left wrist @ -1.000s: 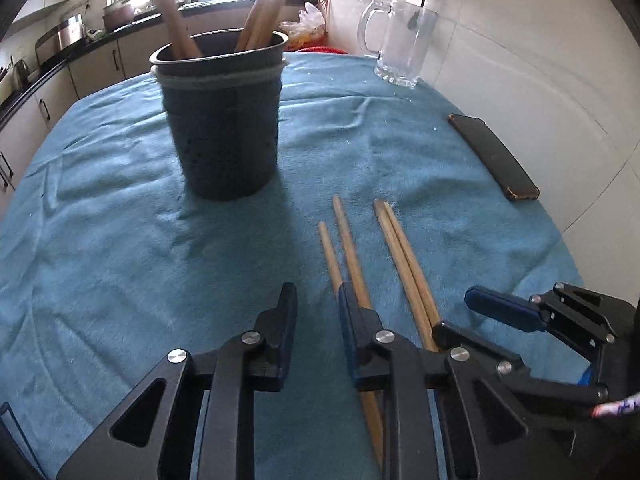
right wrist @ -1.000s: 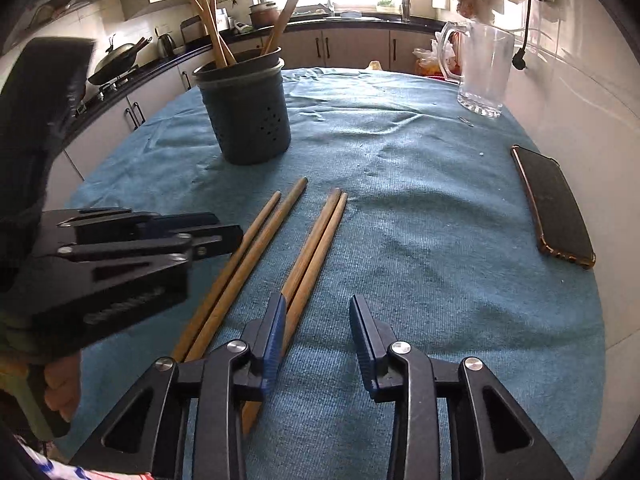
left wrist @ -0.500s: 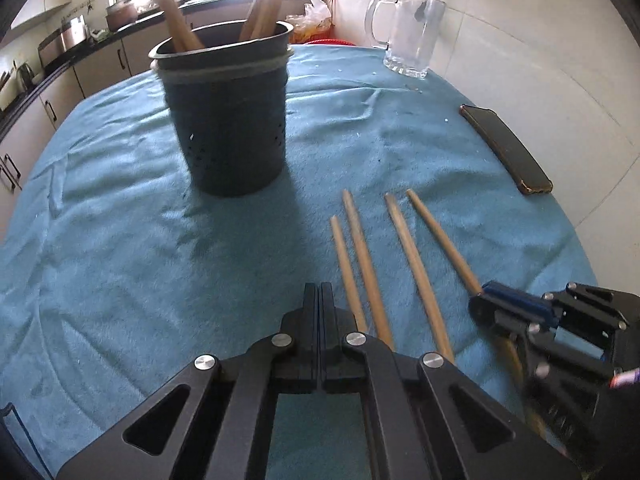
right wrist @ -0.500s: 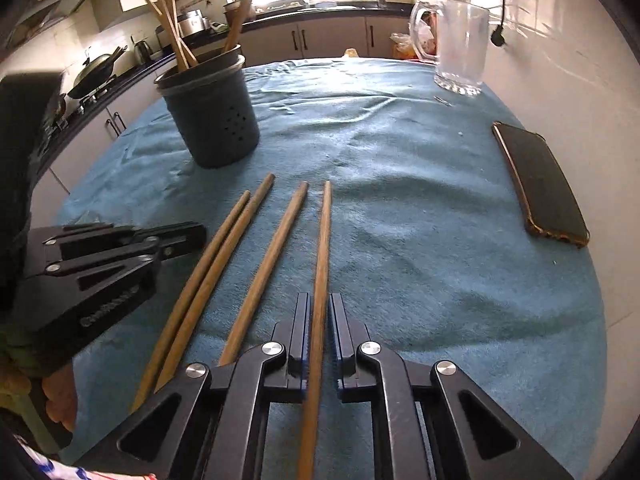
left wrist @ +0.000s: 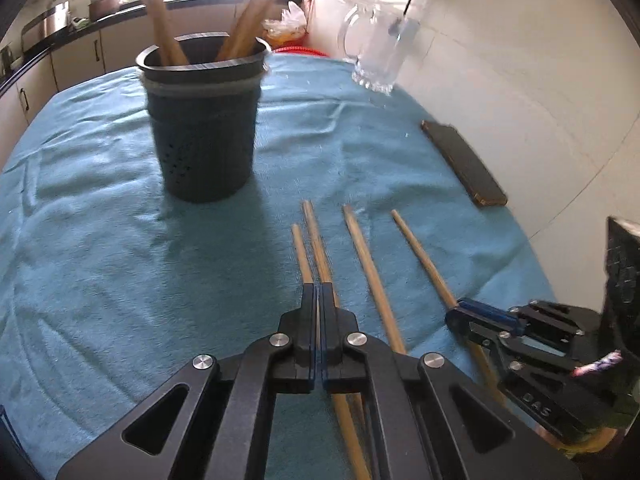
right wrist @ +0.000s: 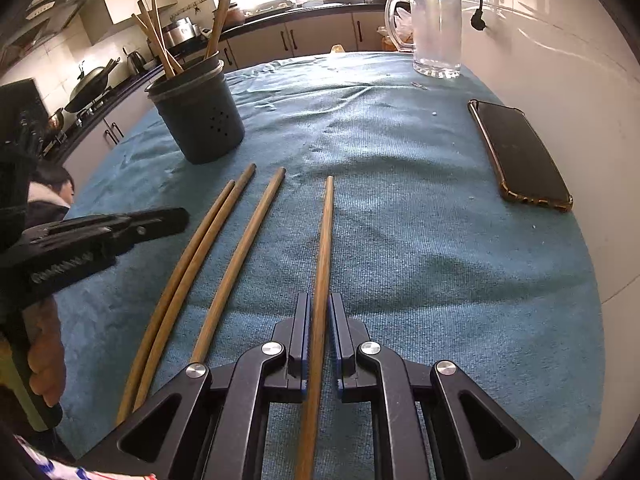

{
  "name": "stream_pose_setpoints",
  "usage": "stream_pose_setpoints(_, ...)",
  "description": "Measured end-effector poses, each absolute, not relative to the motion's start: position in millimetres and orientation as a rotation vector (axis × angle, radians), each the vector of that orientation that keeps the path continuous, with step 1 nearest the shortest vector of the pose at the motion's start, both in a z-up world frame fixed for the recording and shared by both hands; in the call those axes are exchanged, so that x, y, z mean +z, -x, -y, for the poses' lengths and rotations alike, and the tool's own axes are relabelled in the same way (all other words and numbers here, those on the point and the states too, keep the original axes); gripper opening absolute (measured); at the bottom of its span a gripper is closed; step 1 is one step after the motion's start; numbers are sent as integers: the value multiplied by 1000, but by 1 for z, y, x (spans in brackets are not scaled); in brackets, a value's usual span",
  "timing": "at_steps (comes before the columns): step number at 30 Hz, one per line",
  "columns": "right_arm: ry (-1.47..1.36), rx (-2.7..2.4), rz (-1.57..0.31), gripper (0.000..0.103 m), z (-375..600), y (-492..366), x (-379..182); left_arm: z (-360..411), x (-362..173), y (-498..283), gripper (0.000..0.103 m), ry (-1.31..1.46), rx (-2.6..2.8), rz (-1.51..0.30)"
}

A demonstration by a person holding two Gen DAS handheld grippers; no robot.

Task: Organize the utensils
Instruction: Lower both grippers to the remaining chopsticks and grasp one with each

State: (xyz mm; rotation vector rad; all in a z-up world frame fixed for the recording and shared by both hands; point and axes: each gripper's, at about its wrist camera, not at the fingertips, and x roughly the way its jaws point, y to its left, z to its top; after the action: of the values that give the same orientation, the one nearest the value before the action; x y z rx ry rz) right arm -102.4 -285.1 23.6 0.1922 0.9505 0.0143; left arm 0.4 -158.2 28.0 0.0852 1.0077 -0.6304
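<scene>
Four wooden chopsticks lie on the blue cloth point(right wrist: 400, 240). My right gripper point(right wrist: 319, 300) is shut on the rightmost chopstick point(right wrist: 325, 240), gripping it near its close end; its far tip points at the glass mug. The left wrist view shows that same chopstick point(left wrist: 420, 256) running into the right gripper point(left wrist: 460, 316). A touching pair point(right wrist: 200, 248) and a single chopstick point(right wrist: 244, 256) lie to its left. My left gripper point(left wrist: 319, 290) is shut with nothing between its jaws, hovering over the pair point(left wrist: 316, 248). The dark grey perforated holder point(left wrist: 204, 140) stands behind, with several chopsticks inside.
A glass mug point(right wrist: 436, 32) stands at the far right of the table by the white wall. A black phone point(right wrist: 520, 152) lies along the right edge. A hand point(right wrist: 44, 360) holds the left gripper's handle. Kitchen counters run behind the table.
Both grippers went from open to shut. The right one closed on the rightmost chopstick and drew it away from its neighbour. The left one closed on nothing.
</scene>
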Motion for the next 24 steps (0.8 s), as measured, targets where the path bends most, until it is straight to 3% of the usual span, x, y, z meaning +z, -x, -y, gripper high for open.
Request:
stream_pose_setpoints(4, -209, 21, -939, 10, 289, 104, 23, 164, 20, -3, 6, -108, -618, -1016)
stream_pose_setpoints(24, -230, -10, -995, 9, 290, 70, 27, 183, 16, -30, 7, -102, -572, -1047)
